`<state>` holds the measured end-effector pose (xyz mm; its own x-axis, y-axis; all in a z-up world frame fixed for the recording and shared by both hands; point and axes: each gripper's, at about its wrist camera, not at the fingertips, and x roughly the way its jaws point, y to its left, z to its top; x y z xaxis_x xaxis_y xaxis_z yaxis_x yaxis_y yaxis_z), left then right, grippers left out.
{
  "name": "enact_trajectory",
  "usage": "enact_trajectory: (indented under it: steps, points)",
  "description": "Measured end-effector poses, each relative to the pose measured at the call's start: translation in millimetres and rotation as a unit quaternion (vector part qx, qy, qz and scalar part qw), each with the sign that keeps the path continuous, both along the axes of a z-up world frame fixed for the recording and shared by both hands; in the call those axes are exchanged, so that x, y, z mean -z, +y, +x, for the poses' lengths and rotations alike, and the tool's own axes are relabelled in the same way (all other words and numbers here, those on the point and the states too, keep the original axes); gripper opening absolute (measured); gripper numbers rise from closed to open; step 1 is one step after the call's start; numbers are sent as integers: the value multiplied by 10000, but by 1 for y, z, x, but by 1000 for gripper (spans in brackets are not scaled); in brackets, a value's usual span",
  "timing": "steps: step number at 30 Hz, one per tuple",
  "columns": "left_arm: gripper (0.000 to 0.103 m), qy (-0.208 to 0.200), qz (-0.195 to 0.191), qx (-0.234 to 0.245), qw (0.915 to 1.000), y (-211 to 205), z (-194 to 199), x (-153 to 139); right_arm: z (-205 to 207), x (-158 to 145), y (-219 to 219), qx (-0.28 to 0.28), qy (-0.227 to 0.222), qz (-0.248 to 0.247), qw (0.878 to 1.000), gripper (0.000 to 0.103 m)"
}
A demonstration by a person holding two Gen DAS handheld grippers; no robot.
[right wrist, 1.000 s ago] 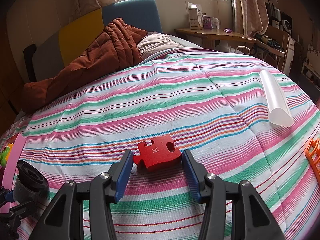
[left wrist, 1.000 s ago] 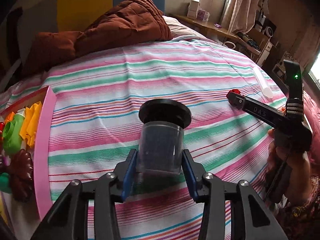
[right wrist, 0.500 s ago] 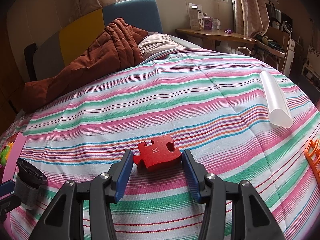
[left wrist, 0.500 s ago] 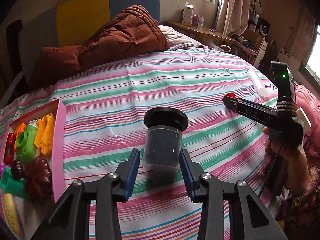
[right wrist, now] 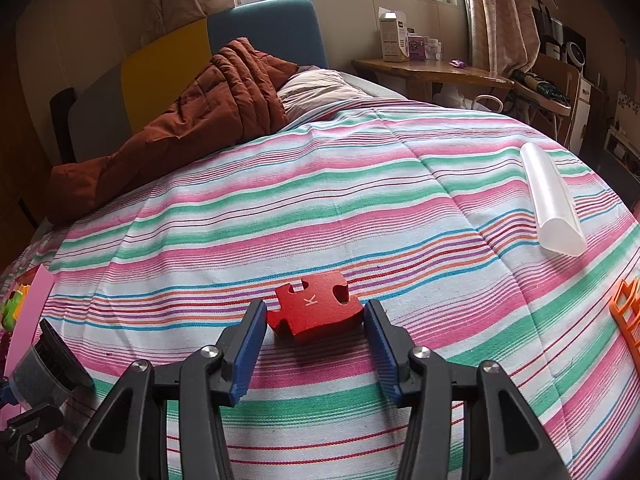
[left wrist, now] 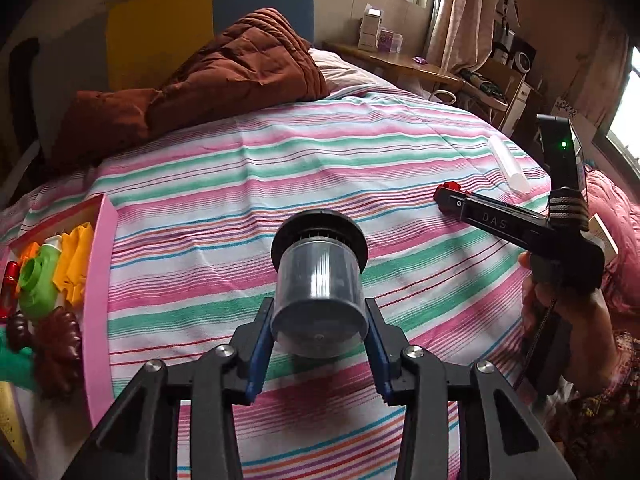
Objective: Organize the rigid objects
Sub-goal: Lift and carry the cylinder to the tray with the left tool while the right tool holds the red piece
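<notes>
A dark see-through jar (left wrist: 318, 280) with a wide black lid sits tilted between the blue pads of my left gripper (left wrist: 318, 308). The jaws are closing and the pads press on its sides, above the striped bedspread. The right wrist view has the jar (right wrist: 40, 372) at its lower left edge. My right gripper (right wrist: 314, 312) is shut on a red puzzle piece (right wrist: 316, 312) marked K, low over the bed. Seen from the left, the right gripper (left wrist: 448, 196) reaches in from the right, the red piece (left wrist: 450, 187) at its tip, held by a hand (left wrist: 568, 308).
A pink tray (left wrist: 98, 280) at the left edge holds a green toy (left wrist: 36, 284), orange pieces and brown ones. A clear tube (right wrist: 554, 208) lies at the right, an orange frame (right wrist: 628, 312) near the right edge. A brown quilt (left wrist: 224, 76) is bunched at the head.
Half a second ago the left jaws stood wider around the jar; now they grip it, and it tilts nearer to the camera. The right gripper and red piece have not moved.
</notes>
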<state>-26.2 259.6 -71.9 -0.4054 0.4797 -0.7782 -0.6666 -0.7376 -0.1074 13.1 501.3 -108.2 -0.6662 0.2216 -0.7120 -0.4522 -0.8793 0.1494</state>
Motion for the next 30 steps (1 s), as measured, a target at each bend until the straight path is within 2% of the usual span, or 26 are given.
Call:
enact_trajectory:
  steps: [8, 16, 23, 24, 25, 27, 30]
  points:
    - [39, -47, 190, -150, 9997, -38, 5, -16, 9, -11, -23, -298, 223, 254, 9990, 50]
    - [37, 158, 126, -69, 9998, -40, 12, -17, 14, -11, -31, -362, 207, 265, 9988, 50]
    - [39, 30, 34, -187, 9998, -48, 27, -9, 17, -9, -27, -282, 213, 170, 9992, 50]
    - [42, 33, 83, -208, 9997, -50, 31, -8, 17, -9, -27, -275, 216, 160, 9993, 50]
    - [56, 59, 136, -255, 9996, -52, 33, -6, 17, -9, -27, -276, 212, 154, 9993, 50]
    - [72, 54, 307, -369, 9988, -55, 34, -5, 16, -8, -27, -280, 184, 153, 9993, 50]
    - [72, 92, 446, -447, 9980, -54, 31, -7, 15, -8, -28, -288, 173, 183, 9993, 50]
